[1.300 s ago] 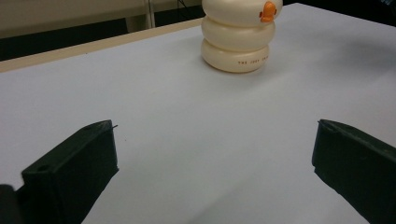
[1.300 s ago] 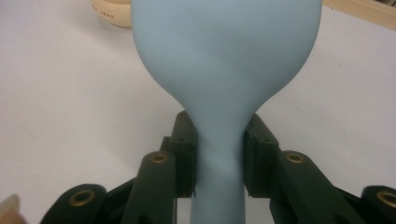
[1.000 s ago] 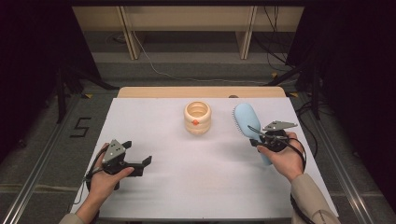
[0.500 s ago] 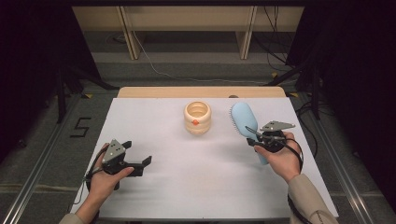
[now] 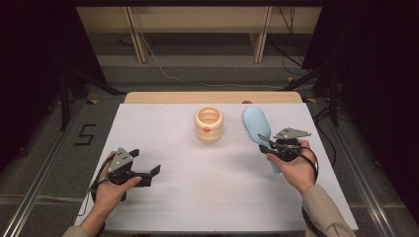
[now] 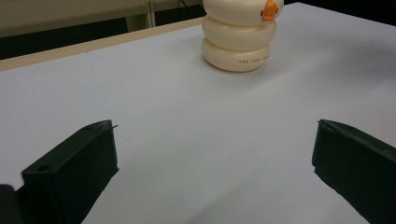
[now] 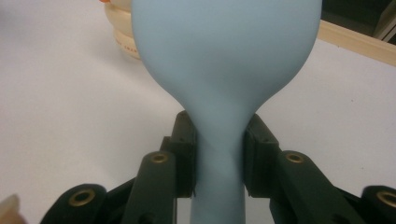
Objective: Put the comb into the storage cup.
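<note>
Right gripper (image 5: 271, 145), hand raised at the counter's (image 5: 163, 123) right side, clamps one light-blue hairbrush (image 5: 257, 124) by its neck. Left gripper (image 5: 148, 175) rests low, jaws released. One cream ringed container (image 5: 208, 124) stands centre

Soft overhead light brightens the white table (image 5: 217, 197) against dark surroundings; shadows are faint, close objects slightly blurred.

worktop (image 5: 207, 197): carries everything | ringed holder (image 5: 208, 124): centre, toward the far edge | hairbrush (image 5: 258, 126): just right of the holder, handle toward the person, clamped in right claw (image 5: 274, 146) | left claw (image 5: 148, 174): near-left, well apart from the holder, jaws spread over bare worktop
</note>
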`<move>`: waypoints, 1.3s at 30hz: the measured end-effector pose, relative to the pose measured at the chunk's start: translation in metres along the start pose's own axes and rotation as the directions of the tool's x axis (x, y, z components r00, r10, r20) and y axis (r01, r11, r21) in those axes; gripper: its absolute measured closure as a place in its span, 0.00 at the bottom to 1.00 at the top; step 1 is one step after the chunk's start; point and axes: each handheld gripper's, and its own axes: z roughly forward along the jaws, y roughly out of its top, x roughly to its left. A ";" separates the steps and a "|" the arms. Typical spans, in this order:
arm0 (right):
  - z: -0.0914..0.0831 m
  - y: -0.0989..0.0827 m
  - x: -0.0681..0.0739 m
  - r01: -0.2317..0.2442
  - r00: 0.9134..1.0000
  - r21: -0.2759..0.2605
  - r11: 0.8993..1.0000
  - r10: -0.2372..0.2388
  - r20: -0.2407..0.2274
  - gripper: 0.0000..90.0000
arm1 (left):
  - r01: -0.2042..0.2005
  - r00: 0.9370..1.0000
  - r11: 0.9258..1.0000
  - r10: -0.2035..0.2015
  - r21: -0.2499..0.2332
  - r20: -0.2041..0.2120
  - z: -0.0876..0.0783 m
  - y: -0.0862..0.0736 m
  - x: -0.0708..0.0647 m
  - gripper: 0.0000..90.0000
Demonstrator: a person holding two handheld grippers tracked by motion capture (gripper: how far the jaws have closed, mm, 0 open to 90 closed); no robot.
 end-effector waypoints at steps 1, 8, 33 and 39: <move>0.000 0.000 0.001 0.001 1.000 -0.001 1.000 -0.001 0.000 0.78 | 0.001 1.000 1.000 -0.001 0.000 0.000 0.000 0.000 0.000 0.00; 0.001 0.002 0.005 0.008 1.000 -0.015 1.000 -0.008 -0.003 0.78 | 0.001 1.000 1.000 -0.001 -0.001 -0.001 0.000 0.000 0.000 0.00; 0.005 0.006 0.018 0.024 0.999 -0.033 0.999 -0.025 -0.037 0.78 | 0.002 1.000 1.000 -0.002 -0.002 0.000 0.000 0.000 0.000 0.00; 0.005 0.007 0.020 0.032 0.998 -0.044 0.999 -0.034 -0.043 0.78 | 0.002 1.000 1.000 -0.002 -0.003 0.000 0.000 0.000 0.000 0.00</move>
